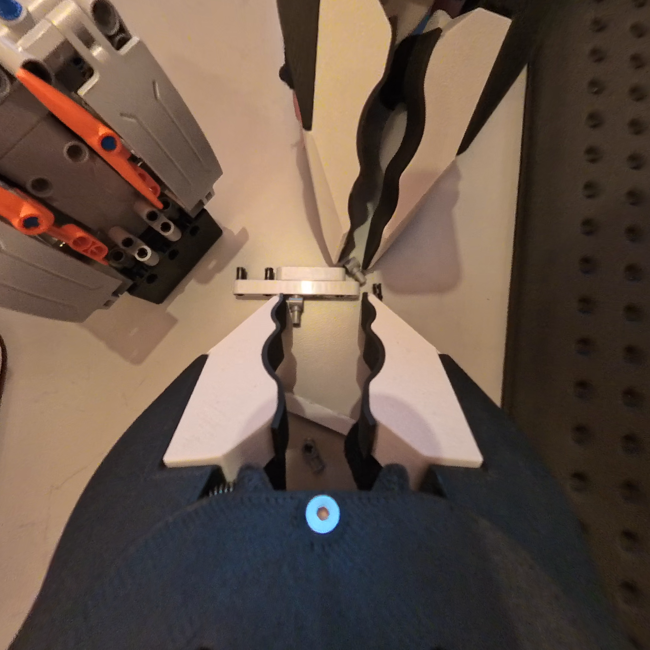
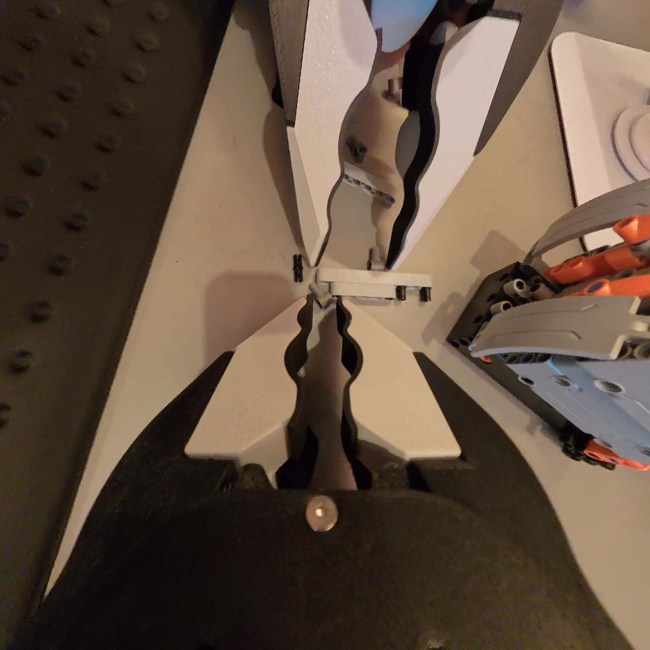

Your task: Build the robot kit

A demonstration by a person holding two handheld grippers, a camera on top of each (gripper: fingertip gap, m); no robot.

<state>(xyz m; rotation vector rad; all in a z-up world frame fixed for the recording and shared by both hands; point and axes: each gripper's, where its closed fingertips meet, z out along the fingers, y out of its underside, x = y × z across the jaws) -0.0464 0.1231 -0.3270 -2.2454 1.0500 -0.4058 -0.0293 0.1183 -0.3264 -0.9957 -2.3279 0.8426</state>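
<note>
Both tongs meet tip to tip over a white table [image 1: 88, 404], at a flat light-grey beam piece [image 1: 297, 284] lying on the surface.

Left gripper [image 1: 323, 303]: jaws stand moderately wide and hold nothing. The tips sit just at the near edge of the beam piece. A short grey peg [image 1: 294, 312] sticks out of that edge toward the camera, close beside one fingertip but not pinched.

Right gripper [image 2: 324, 304]: jaws narrow, nearly together. They appear to pinch a small grey pin [image 2: 322, 298] at the very tips. The pin lies slanted at the corner of the beam piece, touching or just beside it; I cannot tell whether it is seated in a hole.

On the beam piece: two black pins [image 1: 255, 272] stand at the end away from the right gripper. One loose black pin [image 1: 378, 290] lies on the table just past the other end.

Around: a brick-built model [image 1: 105, 169] with grey panels and orange levers rests near, clear of both grippers. A dark dimpled mat [image 1: 598, 281] borders the table on the opposite side. A white tray [image 2: 615, 105] sits beyond the model, its contents unclear.
</note>
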